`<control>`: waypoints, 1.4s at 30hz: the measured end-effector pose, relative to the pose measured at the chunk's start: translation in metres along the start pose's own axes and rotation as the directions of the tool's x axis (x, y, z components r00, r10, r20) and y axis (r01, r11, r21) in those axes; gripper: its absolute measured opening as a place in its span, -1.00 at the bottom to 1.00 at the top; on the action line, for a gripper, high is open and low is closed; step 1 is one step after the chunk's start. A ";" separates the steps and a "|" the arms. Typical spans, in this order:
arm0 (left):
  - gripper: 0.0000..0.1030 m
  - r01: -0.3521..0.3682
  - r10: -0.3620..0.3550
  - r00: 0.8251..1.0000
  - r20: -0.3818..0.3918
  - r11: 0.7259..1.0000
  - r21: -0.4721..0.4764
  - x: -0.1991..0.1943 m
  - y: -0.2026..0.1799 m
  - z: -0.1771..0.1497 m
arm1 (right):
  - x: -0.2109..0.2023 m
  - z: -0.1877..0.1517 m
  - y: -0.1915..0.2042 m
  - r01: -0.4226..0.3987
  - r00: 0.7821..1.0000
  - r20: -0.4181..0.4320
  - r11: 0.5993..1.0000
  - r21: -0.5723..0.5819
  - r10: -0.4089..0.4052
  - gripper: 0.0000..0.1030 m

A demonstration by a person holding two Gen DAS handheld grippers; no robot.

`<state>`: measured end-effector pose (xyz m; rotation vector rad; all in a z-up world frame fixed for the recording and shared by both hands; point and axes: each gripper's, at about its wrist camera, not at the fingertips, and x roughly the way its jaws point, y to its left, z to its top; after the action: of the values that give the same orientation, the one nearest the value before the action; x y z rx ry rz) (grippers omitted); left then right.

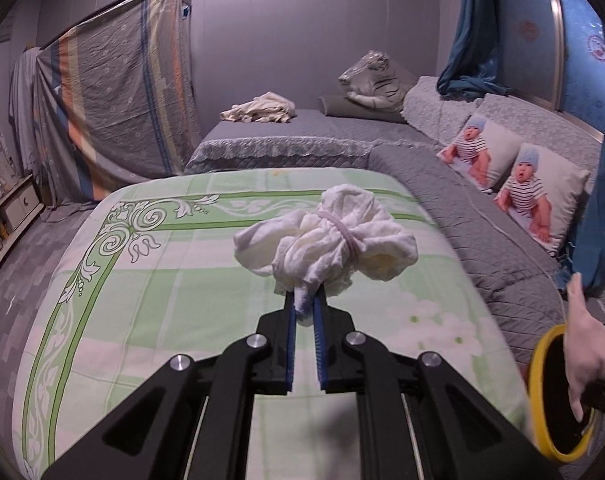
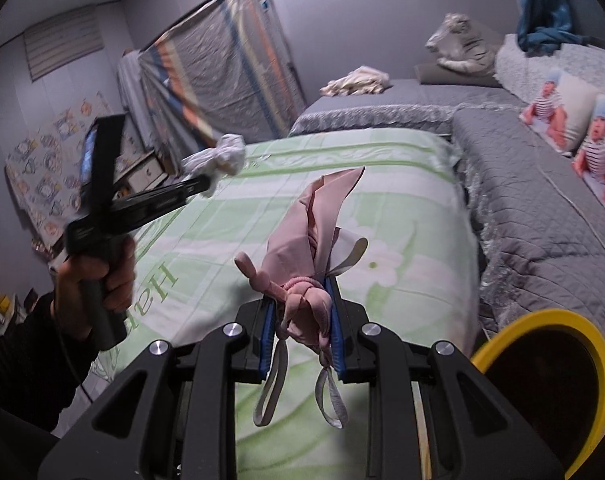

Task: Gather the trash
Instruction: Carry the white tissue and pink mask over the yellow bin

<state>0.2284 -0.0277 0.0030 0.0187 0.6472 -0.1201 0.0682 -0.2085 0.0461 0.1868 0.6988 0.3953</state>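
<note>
Left wrist view, centre of frame: left tool (image 1: 305, 304) pinched on a tail of a white crumpled bundle (image 1: 326, 240), bound at its middle by a pale elastic band (image 1: 348, 236) and lifted clear above a green-and-white floral bedsheet (image 1: 142, 280). Lower right edge of the same view: a hand (image 1: 586, 340) and a yellow-rimmed black disc (image 1: 542, 388), partly cut off. Upper right: grey quilted cushions (image 1: 482, 216) with 2 pillows printed with a baby picture (image 1: 542, 192); upper centre, a tiger-striped plush (image 1: 374, 76) and a heap of cream cloth (image 1: 258, 112) on a grey bed. Upper left: a striped sheet (image 1: 114, 96) draped over a tall frame. Right wrist view, lower centre: right tool (image 2: 300, 320) clamped on a pink knotted cloth bundle (image 2: 310, 248), grey ribbon loops (image 2: 334, 400) dangling below the blue pads (image 2: 265, 344), bundle held above the same bedsheet (image 2: 402, 208). Left of that frame: the other hand (image 2: 98, 276) gripping the handle of the left tool (image 2: 210, 180), white bundle (image 2: 222, 156) at its tip, blurred. Lower right corner: yellow-rimmed disc (image 2: 542, 320) again.
</note>
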 end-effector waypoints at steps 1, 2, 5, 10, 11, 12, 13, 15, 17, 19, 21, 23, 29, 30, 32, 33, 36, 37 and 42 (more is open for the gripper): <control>-0.86 0.017 -0.017 1.000 0.008 1.000 0.006 -0.007 -0.006 0.000 | -0.006 -0.001 -0.005 0.008 1.000 0.011 1.000 0.006 -0.008 -0.58; -0.86 0.033 -0.033 0.999 0.018 0.999 0.017 -0.016 -0.014 0.000 | -0.016 -0.004 -0.010 0.022 0.999 0.029 1.000 0.018 -0.023 -0.58; -0.86 0.076 -0.079 0.996 0.047 0.996 0.048 -0.037 -0.035 -0.001 | -0.034 -0.006 -0.020 0.046 0.997 0.062 0.998 0.047 -0.048 -0.58; -0.86 0.157 -0.165 0.983 0.084 0.983 0.094 -0.066 -0.070 -0.001 | -0.065 -0.014 -0.038 0.084 0.988 0.118 0.992 0.093 -0.095 -0.58; -0.86 0.177 -0.187 0.978 0.092 0.978 0.107 -0.073 -0.078 -0.002 | -0.071 -0.015 -0.041 0.091 0.987 0.125 0.991 0.100 -0.103 -0.58; -0.86 0.194 -0.206 0.974 0.096 0.974 0.119 -0.077 -0.085 -0.002 | -0.076 -0.018 -0.044 0.099 0.984 0.136 0.989 0.109 -0.113 -0.58; -0.86 0.212 -0.225 0.969 0.098 0.968 0.132 -0.082 -0.092 -0.004 | -0.081 -0.020 -0.048 0.104 0.982 0.145 0.987 0.120 -0.121 -0.58; -0.86 0.239 -0.256 0.962 0.099 0.959 0.153 -0.089 -0.107 -0.006 | -0.089 -0.025 -0.059 0.119 0.977 0.159 0.982 0.147 -0.142 -0.58; -0.85 0.263 -0.284 0.954 0.101 0.948 0.178 -0.096 -0.121 -0.009 | -0.098 -0.029 -0.072 0.132 0.972 0.172 0.975 0.179 -0.163 -0.58; -0.85 0.286 -0.310 0.945 0.104 0.938 0.197 -0.102 -0.135 -0.012 | -0.104 -0.034 -0.082 0.147 0.966 0.179 0.968 0.203 -0.184 -0.58; -0.86 0.309 -0.335 0.937 0.101 0.927 0.214 -0.106 -0.148 -0.015 | -0.110 -0.041 -0.092 0.171 0.960 0.181 0.958 0.228 -0.215 -0.58; -0.85 0.334 -0.363 0.927 0.094 0.913 0.233 -0.108 -0.162 -0.018 | -0.113 -0.046 -0.101 0.187 0.956 0.178 0.951 0.248 -0.235 -0.58; -0.85 0.390 -0.425 0.902 0.072 0.876 0.285 -0.110 -0.199 -0.027 | -0.121 -0.061 -0.127 0.229 0.943 0.166 0.925 0.302 -0.287 -0.58; -0.85 0.397 -0.432 0.899 0.068 0.871 0.288 -0.110 -0.203 -0.027 | -0.122 -0.063 -0.131 0.234 0.941 0.165 0.922 0.309 -0.295 -0.58; -0.85 0.412 -0.449 0.891 0.061 0.860 0.301 -0.109 -0.214 -0.030 | -0.126 -0.068 -0.139 0.246 0.935 0.166 0.911 0.331 -0.313 -0.58; -0.85 0.415 -0.452 0.890 0.060 0.858 0.304 -0.107 -0.217 -0.029 | -0.128 -0.071 -0.144 0.250 0.932 0.166 0.905 0.344 -0.321 -0.58; -0.85 0.439 -0.471 0.882 0.039 0.847 0.301 -0.102 -0.228 -0.031 | -0.132 -0.078 -0.156 0.272 0.922 0.163 0.888 0.370 -0.350 -0.58; -0.85 0.448 -0.478 0.878 0.029 0.841 0.305 -0.100 -0.233 -0.033 | -0.133 -0.079 -0.158 0.277 0.920 0.162 0.885 0.375 -0.357 -0.58; -0.85 0.470 -0.496 0.868 0.003 0.824 0.316 -0.093 -0.249 -0.037 | -0.134 -0.089 -0.172 0.304 0.909 0.149 0.863 0.403 -0.389 -0.58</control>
<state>0.1038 -0.2627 0.0346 0.1486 0.5297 -0.7147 -0.0337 -0.4173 0.0069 0.4513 0.5614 -0.1146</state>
